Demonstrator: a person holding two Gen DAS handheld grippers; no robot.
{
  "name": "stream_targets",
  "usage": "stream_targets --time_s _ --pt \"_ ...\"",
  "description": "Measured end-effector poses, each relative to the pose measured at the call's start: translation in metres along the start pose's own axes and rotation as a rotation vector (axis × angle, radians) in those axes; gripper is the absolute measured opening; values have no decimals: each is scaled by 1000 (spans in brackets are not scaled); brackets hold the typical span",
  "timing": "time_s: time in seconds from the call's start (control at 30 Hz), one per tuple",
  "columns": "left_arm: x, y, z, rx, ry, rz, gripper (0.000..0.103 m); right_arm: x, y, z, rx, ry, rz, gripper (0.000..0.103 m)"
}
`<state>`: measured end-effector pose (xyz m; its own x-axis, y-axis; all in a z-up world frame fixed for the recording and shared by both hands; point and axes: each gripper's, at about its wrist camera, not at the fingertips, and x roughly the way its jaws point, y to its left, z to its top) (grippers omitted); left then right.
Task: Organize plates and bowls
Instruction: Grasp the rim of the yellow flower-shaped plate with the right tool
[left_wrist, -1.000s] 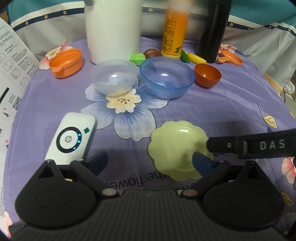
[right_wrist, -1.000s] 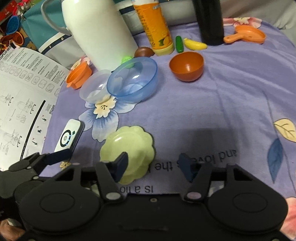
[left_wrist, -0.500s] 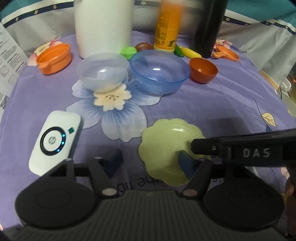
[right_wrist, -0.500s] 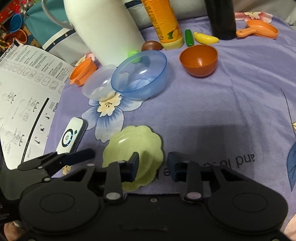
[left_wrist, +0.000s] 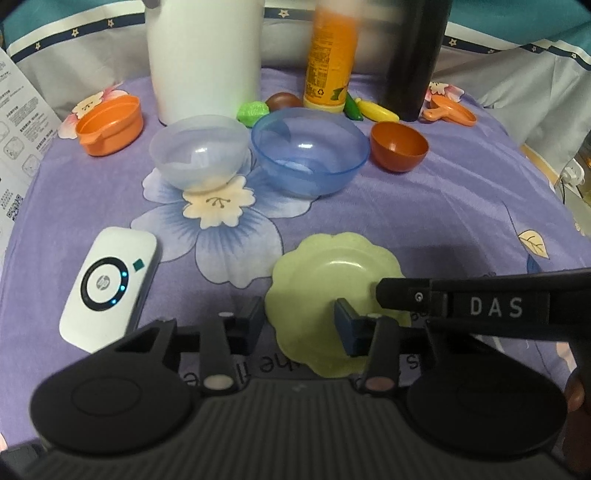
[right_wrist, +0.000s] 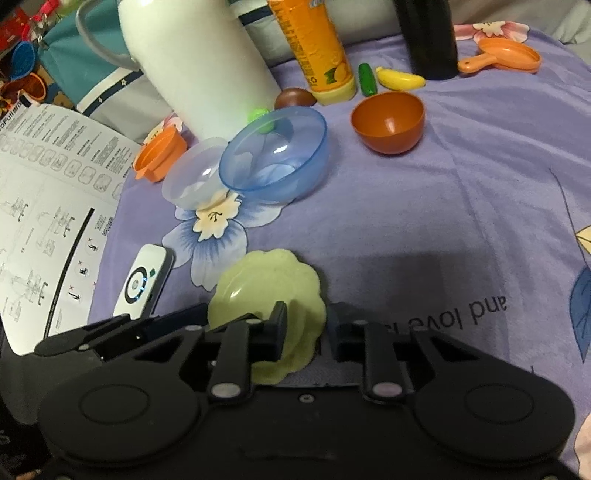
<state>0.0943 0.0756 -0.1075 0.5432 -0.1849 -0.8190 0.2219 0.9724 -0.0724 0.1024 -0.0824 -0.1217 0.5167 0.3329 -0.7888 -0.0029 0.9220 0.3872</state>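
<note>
**plate_nerd:** So where's the green plate (left_wrist: 334, 291)? Pale green plastic, scalloped flower-shaped rim, glossy middle. It's lying on the purple floral cloth (left_wrist: 424, 214), closest thing to both cameras.

**umi_fan:** Both grippers are on it. The left gripper (left_wrist: 299, 321) has just been closing, and its jaws straddle the plate's left rim: one blue pad on the cloth outside the edge, the other over the plate's centre. Can't tell if the pads actually pinch yet. The right gripper (right_wrist: 306, 328) has been closing too; jaws narrow, with the plate's right edge between them. Whether they bite, can't tell either.

**plate_nerd:** And the bowls?

**umi_fan:** Further back. A frosted clear bowl (left_wrist: 199, 155) and a translucent blue bowl (left_wrist: 310, 149) sit just beside each other, both smooth and round. To the right there's a small opaque rust-orange bowl (left_wrist: 399, 146), shiny inside.

**plate_nerd:** Other stuff?

**umi_fan:** A rounded white HP device (left_wrist: 109, 284) with a dark ring and blue lights sits left of the plate. A tall white jug (left_wrist: 203, 59) stands at the back.
</note>
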Motion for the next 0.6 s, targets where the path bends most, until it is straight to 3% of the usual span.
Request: stream_targets --time_s 0.6 --pt "-68 -13 0 38 -61 19 40 -68 21 -7 -15 -55 35 23"
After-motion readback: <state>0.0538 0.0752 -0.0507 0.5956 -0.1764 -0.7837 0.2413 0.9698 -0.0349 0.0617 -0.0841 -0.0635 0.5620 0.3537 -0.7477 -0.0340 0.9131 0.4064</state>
